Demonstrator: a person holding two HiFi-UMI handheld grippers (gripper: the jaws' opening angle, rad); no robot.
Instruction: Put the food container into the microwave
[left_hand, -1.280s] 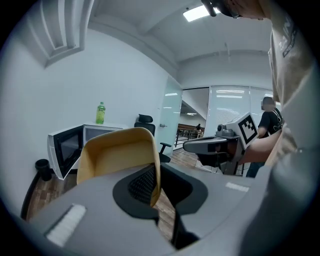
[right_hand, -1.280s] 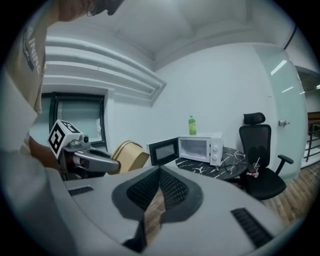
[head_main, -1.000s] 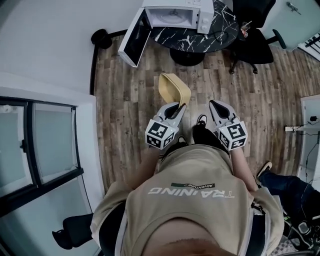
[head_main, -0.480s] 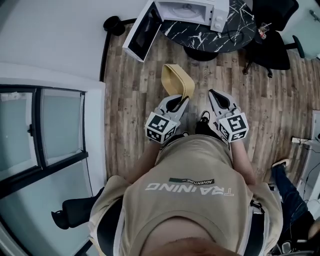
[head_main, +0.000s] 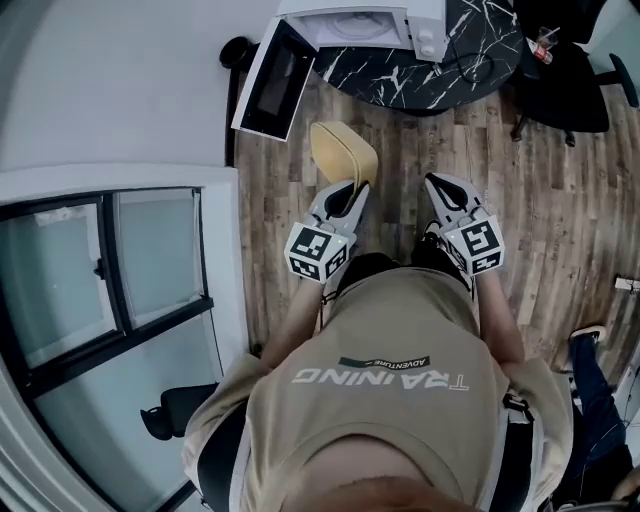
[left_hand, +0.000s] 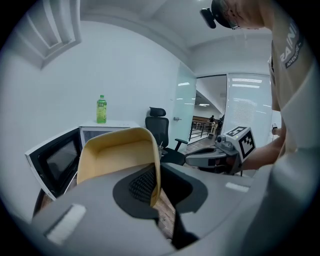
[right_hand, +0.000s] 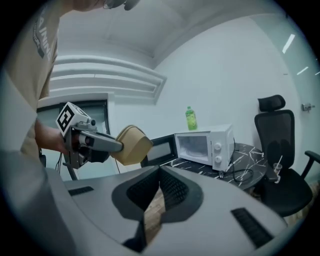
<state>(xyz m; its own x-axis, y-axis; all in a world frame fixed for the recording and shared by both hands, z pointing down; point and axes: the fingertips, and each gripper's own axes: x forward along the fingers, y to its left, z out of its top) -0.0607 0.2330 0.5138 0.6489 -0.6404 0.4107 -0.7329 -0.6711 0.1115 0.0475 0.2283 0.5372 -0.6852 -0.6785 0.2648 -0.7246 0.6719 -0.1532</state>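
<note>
A tan food container (head_main: 343, 152) hangs over the wooden floor, its rim pinched by my left gripper (head_main: 341, 196), which is shut on it. In the left gripper view the container (left_hand: 117, 155) stands on edge, its open side toward the camera, with its right rim between the jaws. The white microwave (head_main: 362, 22) stands on a black marble table (head_main: 420, 70) ahead, its door (head_main: 270, 82) swung open to the left. My right gripper (head_main: 448, 192) is level with the left one, shut and holding nothing. From the right gripper view the microwave (right_hand: 205, 145) shows an empty cavity.
A green bottle (right_hand: 190, 119) stands on top of the microwave. A black office chair (right_hand: 280, 150) sits to the right of the table, with a cable trailing over the tabletop. A white wall and a glass partition (head_main: 110, 280) run along the left.
The person has stepped nearer the table, so the microwave now sits closer at the top of the head view. Both grippers keep their pose, the left still holding the container.
</note>
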